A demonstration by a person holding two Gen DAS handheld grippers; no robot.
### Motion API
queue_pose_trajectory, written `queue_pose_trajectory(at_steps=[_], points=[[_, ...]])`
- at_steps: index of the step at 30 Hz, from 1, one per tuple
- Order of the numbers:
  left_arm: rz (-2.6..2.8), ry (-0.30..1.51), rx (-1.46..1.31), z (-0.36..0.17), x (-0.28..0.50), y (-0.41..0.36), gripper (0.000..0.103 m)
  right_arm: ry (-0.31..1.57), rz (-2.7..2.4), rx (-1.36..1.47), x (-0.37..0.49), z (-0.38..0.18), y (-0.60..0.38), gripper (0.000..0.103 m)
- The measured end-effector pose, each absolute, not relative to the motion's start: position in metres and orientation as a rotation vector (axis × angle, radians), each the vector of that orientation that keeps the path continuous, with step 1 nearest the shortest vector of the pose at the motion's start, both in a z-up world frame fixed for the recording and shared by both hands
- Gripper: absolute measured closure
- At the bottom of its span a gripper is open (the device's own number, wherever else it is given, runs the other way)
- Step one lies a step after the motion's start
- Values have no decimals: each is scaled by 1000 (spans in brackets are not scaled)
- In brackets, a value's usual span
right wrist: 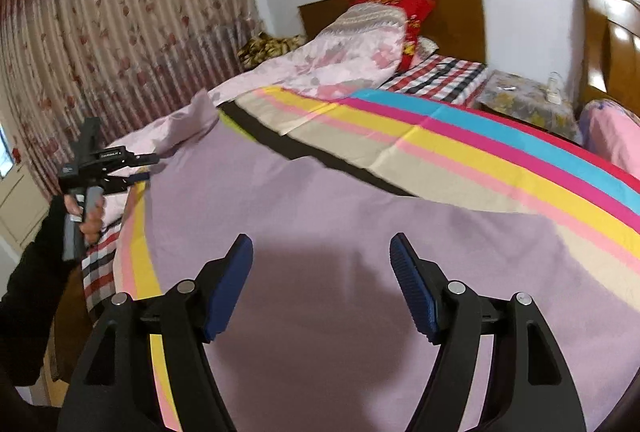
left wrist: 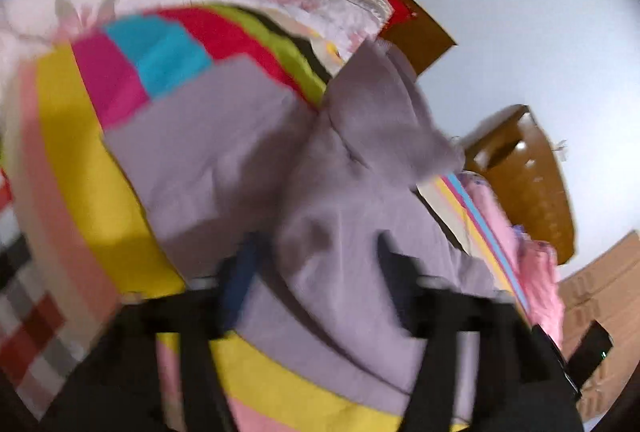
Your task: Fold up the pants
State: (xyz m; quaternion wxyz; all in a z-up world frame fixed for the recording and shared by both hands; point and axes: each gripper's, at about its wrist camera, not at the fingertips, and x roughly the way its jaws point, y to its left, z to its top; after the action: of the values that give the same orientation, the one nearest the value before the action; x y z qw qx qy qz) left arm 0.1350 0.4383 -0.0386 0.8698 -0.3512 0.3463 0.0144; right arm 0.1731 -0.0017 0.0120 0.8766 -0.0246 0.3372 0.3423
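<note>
on the striped bed we're mid-fold: the lilac pants lie spread, both the left gripper and the right gripper gape empty; next we need an edge to grab.

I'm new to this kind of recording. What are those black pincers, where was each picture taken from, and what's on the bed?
There is no robot here. A person holds a black two-finger gripper in each hand, and each one carries a wide-angle camera that looks along its fingers. The blurred picture comes from the left gripper and the sharp one from the right gripper. At its left side, the sharp picture also shows the person's left hand holding the other tool. Lilac pants lie spread on a striped sheet on a bed. Both grippers are open over the pants, and neither seems to hold anything.
</note>
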Motion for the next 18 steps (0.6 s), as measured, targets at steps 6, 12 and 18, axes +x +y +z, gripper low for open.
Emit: queue_pose_trajectory(at_steps=[6, 12, 18], points=[[48, 531, -765, -30, 103, 446, 20, 696, 775, -198, 177, 19, 55, 33], [103, 421, -955, -52, 53, 470, 16, 685, 928, -350, 216, 25, 150, 33], [104, 471, -907, -36, 78, 493, 17, 814, 1054, -325, 301, 9, 268, 33]])
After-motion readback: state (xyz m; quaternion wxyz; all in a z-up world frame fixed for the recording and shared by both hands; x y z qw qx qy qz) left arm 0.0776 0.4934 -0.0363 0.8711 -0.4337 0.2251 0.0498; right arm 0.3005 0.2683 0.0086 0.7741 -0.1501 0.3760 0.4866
